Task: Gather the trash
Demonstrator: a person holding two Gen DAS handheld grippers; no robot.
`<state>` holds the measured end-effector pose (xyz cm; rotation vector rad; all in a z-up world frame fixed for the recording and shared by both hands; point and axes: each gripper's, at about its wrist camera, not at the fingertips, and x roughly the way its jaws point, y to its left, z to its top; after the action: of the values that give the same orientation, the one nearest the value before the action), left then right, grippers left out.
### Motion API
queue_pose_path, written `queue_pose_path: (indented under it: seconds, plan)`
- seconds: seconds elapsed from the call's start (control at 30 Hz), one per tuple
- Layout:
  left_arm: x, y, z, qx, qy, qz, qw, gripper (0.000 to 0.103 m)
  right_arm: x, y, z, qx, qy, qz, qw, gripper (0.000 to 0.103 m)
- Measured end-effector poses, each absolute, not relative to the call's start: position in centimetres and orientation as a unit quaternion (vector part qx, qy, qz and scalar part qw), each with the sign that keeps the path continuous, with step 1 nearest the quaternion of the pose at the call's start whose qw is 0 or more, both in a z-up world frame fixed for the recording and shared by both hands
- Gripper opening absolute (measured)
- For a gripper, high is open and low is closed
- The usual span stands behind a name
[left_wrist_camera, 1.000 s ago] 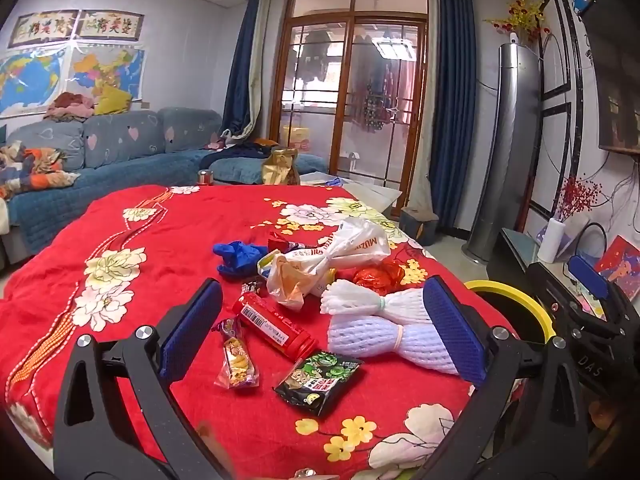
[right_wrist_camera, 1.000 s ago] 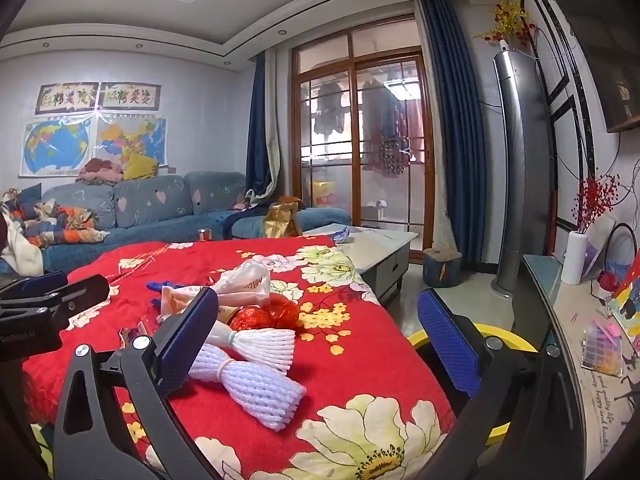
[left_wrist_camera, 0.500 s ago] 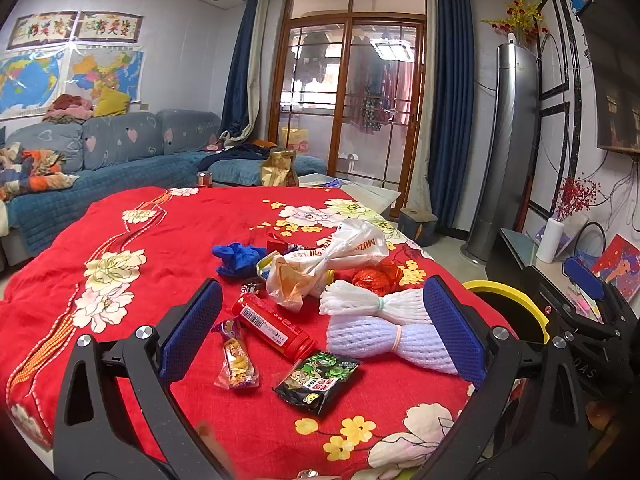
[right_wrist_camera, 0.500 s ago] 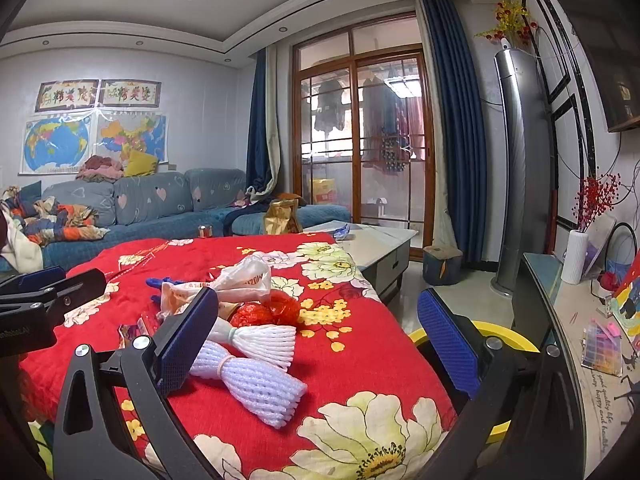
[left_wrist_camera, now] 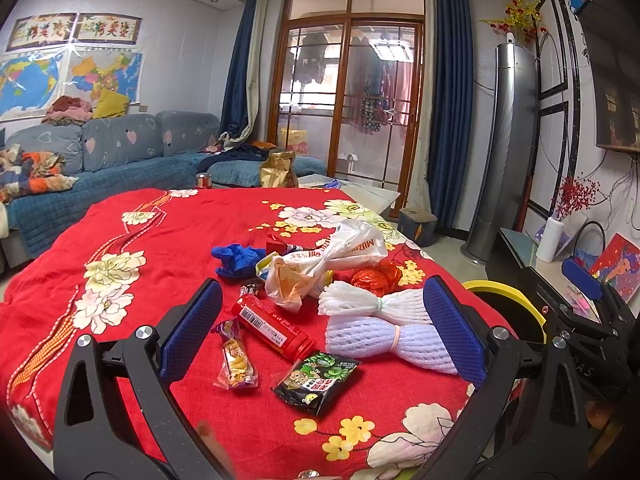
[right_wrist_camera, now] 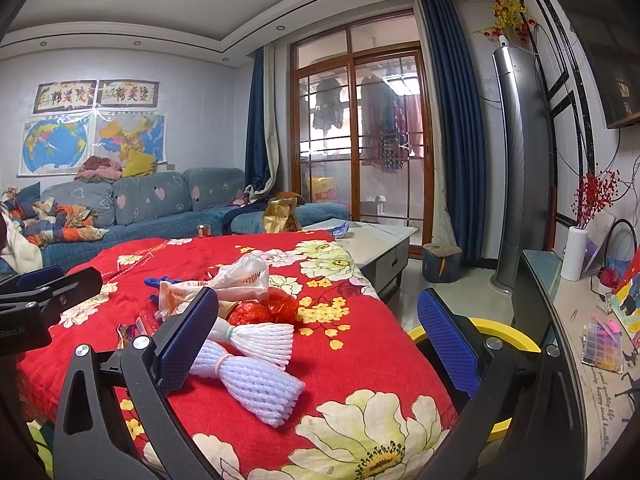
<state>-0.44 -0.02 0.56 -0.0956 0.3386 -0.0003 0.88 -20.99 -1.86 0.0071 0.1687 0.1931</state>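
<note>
Trash lies on the red flowered cloth (left_wrist_camera: 160,240): two white foam fruit nets (left_wrist_camera: 384,334) (right_wrist_camera: 256,384), a red tube (left_wrist_camera: 272,326), a black-green snack packet (left_wrist_camera: 316,376), a small yellow wrapper (left_wrist_camera: 236,364), a tied white plastic bag (left_wrist_camera: 332,256) (right_wrist_camera: 236,280), red crumpled plastic (left_wrist_camera: 374,278) and a blue glove (left_wrist_camera: 236,258). My left gripper (left_wrist_camera: 320,336) is open and empty, just above the near wrappers. My right gripper (right_wrist_camera: 316,344) is open and empty, above the table's right edge beside the foam nets. A yellow-rimmed bin (right_wrist_camera: 504,336) (left_wrist_camera: 504,300) stands to the right of the table.
A grey coffee table (right_wrist_camera: 380,244) stands beyond the cloth's far corner. A blue sofa (left_wrist_camera: 100,168) runs along the left wall. A TV counter (right_wrist_camera: 592,340) with a white vase and small items lines the right side. A tall grey air conditioner (left_wrist_camera: 508,140) stands at the back right.
Both grippers have hardly moved; the views shifted only slightly. Both stay open and empty.
</note>
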Motion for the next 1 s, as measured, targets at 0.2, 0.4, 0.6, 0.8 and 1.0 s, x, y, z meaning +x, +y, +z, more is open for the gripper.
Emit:
queue_pose_path:
  seconds: [0.2,0.4,0.6,0.8,1.0]
  plan:
    - [-0.5,0.0,0.6,-0.047,0.168,0.0,0.985,0.092,0.9,-21.0,-1.9,0.004,0.084,0.097,0.992,0.097]
    - [-0.4,-0.5,1.0,-0.046,0.169,-0.004,0.984,0.092,1.0,-21.1,-2.2,0.004,0.086,0.097,0.992,0.097]
    - [-0.5,-0.5,1.0,-0.047,0.174,-0.003,0.984,0.092,1.0,-21.0,-2.3,0.005,0.086,0.097,0.992,0.097]
    - [-0.2,0.3,0.5,-0.053,0.177,0.003,0.983,0.092,1.2,-21.0,-2.8,0.004,0.09,0.102,0.991,0.097]
    - [0.1,1.8,0.2,-0.064,0.182,0.021,0.981,0.092,1.6,-20.0,-2.6,0.0,0.099,0.124,0.987,0.097]
